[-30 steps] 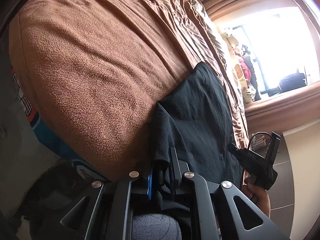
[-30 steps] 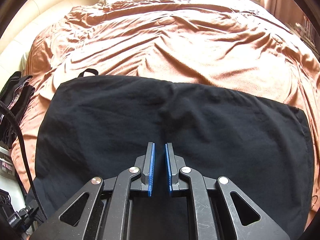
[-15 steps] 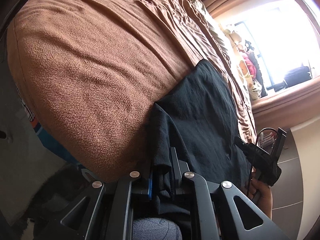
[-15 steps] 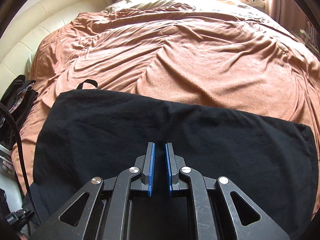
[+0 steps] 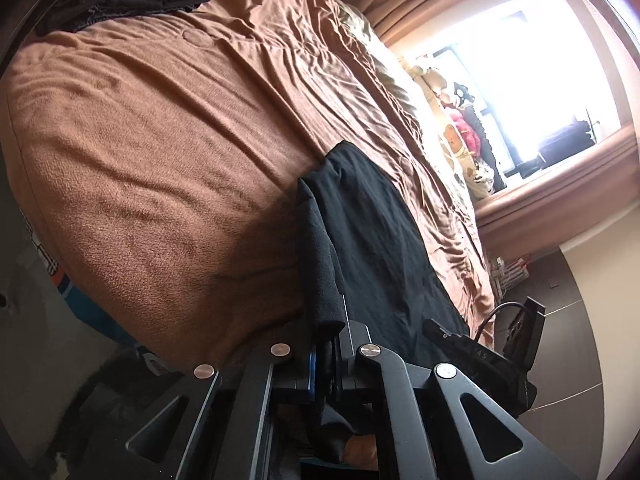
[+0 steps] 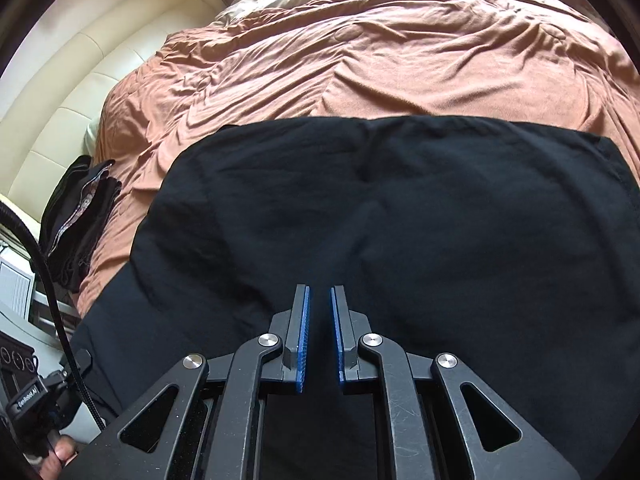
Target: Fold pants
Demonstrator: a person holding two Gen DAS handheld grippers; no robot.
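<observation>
Black pants lie spread flat on a brown blanket on the bed. In the left wrist view the pants run along the bed edge, and my left gripper is shut on a bunched edge of them, the fabric hanging over its blue pads. My right gripper hovers over the near part of the pants with its jaws a small gap apart and nothing between them. The other gripper's body shows at the lower right of the left wrist view.
A pile of dark folded clothes sits at the bed's left edge by the cream padded headboard. A bright window with curtains and stuffed toys lies beyond the bed. Dark tiled floor is at the right.
The left gripper has lifted and pulled the pants edge, so more bed and the dark clothes pile show. The right gripper has shifted toward the headboard side; its jaws stay the same.
</observation>
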